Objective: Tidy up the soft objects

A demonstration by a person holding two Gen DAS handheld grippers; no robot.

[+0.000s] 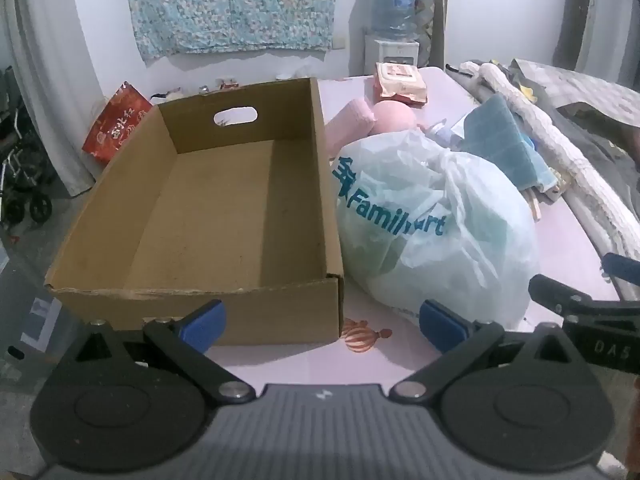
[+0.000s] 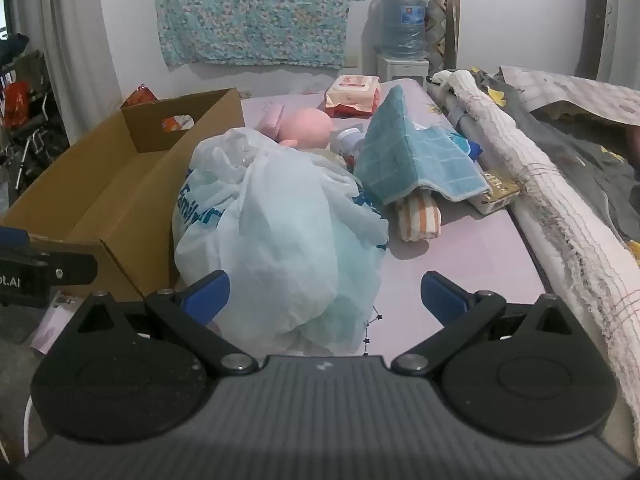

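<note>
Both hand-held grippers, left (image 1: 322, 326) and right (image 2: 324, 294), wide, empty | step: pre-grasp | next: plastic bag (image 2: 280, 240) into cardboard box (image 1: 224, 208)

One cardboard box (image 1: 224, 208), one plastic bag (image 2: 280, 236), two grippers (image 1: 320, 324) (image 2: 324, 296), one blue towel (image 2: 416, 160), one striped cloth roll (image 2: 420, 216), one pink ball (image 2: 306, 124), one pink roll (image 1: 348, 128), one pack of wipes (image 2: 354, 94), one water jug (image 2: 404, 26), one red bag (image 1: 118, 124).
</note>
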